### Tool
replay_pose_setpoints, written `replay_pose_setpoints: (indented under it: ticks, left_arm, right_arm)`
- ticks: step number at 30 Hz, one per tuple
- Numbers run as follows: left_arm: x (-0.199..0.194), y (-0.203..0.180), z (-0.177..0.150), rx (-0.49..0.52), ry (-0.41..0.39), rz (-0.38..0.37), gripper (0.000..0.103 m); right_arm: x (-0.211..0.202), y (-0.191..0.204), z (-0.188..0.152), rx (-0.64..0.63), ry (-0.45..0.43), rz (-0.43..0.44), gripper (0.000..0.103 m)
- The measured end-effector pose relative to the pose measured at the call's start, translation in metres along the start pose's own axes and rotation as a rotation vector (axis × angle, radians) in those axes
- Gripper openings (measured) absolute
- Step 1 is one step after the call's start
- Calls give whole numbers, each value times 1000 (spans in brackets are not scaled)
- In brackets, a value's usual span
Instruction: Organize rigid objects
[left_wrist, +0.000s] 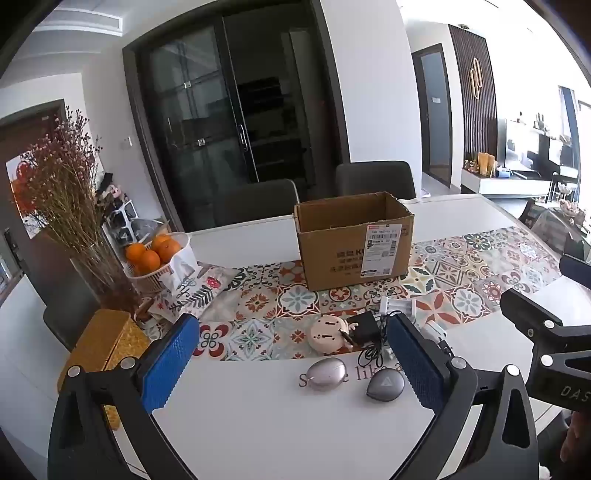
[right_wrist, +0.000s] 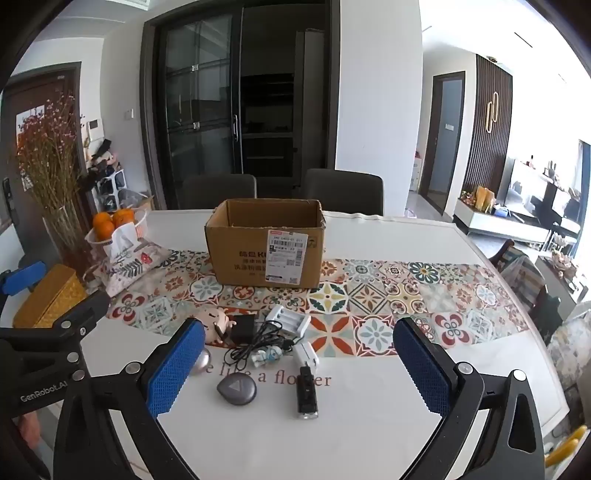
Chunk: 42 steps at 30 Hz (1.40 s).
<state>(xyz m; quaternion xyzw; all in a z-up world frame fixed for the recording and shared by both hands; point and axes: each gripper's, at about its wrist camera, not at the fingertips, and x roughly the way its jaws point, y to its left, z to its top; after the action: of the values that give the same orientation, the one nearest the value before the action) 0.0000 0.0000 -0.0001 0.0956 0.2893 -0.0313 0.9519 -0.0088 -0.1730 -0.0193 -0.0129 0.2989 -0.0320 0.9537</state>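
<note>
Fingers on my left gripper (left_wrist: 291, 365) stand spread wide, blue pads bare, gripping nothing. Between them in the left wrist view I see a silver oval case (left_wrist: 326, 372) and a grey teardrop case (left_wrist: 385, 384) on the white table (left_wrist: 258, 435); a round pink toy (left_wrist: 330, 332) and black charger (left_wrist: 364, 326) lie just beyond, the open cardboard box (left_wrist: 352, 240) farther ahead.

My right gripper (right_wrist: 299, 365) is equally wide and empty. Only its view shows a black stick (right_wrist: 306, 395) lying between the fingers, a white adapter (right_wrist: 306, 354) and white battery charger (right_wrist: 289, 319) beyond it, the silver case half hidden behind the left finger (right_wrist: 173, 369).
</note>
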Motion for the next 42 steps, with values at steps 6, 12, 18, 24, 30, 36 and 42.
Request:
replay_pose_setpoints:
  ticks: [6,12,18,24,30,36,42]
  left_arm:
    - [1,2,-1,-4,-9,-4,103]
    - [1,8,1,-13,-11,-16,103]
    - [3,0,1,-7,-16,-9,102]
    - [4,2,1,-9,-10,-10,102]
    - [10,1,2,-3,0,-15,102]
    - [11,0,2,-2,0,-16,102]
    - [12,-2,4,1,0,-15,102]
  right_arm:
    - [0,0,0,5,-8,0,102]
    - [-2,1,1,5,-9,2,102]
    - [1,1,1,4,-5,3,102]
    - [4,0,-1,3,-2,1,102]
    - [7,2,-1,-2,10,0,102]
    - [8,3,0,-3,11,0,102]
    - [8,2,1,-2,11,-1,102]
